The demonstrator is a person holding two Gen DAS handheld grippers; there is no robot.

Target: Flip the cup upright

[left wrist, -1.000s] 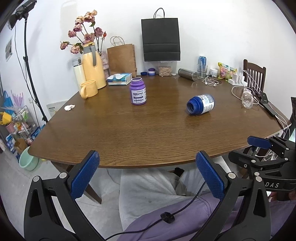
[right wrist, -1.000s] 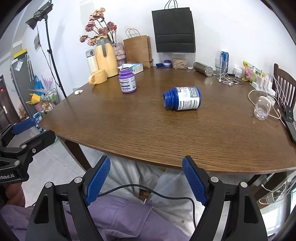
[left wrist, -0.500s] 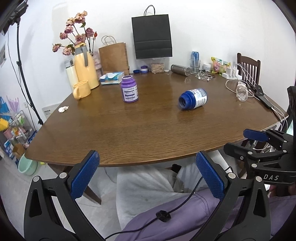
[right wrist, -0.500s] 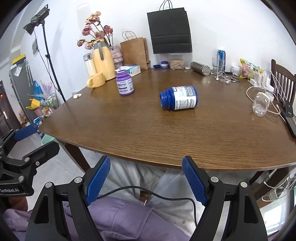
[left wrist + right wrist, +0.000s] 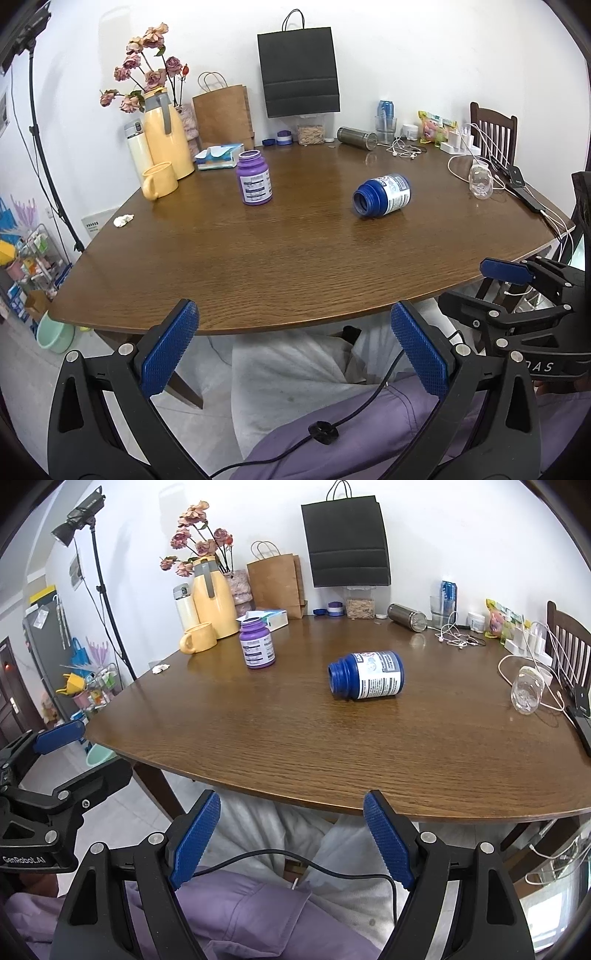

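A blue bottle-shaped cup (image 5: 382, 194) (image 5: 365, 675) lies on its side near the middle of the brown table (image 5: 280, 266), its open mouth turned left. A purple one (image 5: 254, 178) (image 5: 256, 646) stands upright to its left. My left gripper (image 5: 293, 314) is open and empty, held below the table's near edge, over a person's lap. My right gripper (image 5: 291, 797) is also open and empty at the near edge, well short of the blue cup. Each gripper also shows in the other's view: the right gripper (image 5: 517, 280) and the left gripper (image 5: 55, 746).
A clear glass jar (image 5: 526, 694) lies among white cables at the table's right side, near a chair (image 5: 493, 129). Along the far edge stand a yellow jug (image 5: 166, 144), a yellow mug (image 5: 159, 180), a tissue box, paper bags and a steel flask (image 5: 356, 137). A light stand (image 5: 99, 590) stands left.
Both views have drifted only slightly. Both grippers stay open near the table's front edge, and nothing on the table has moved.
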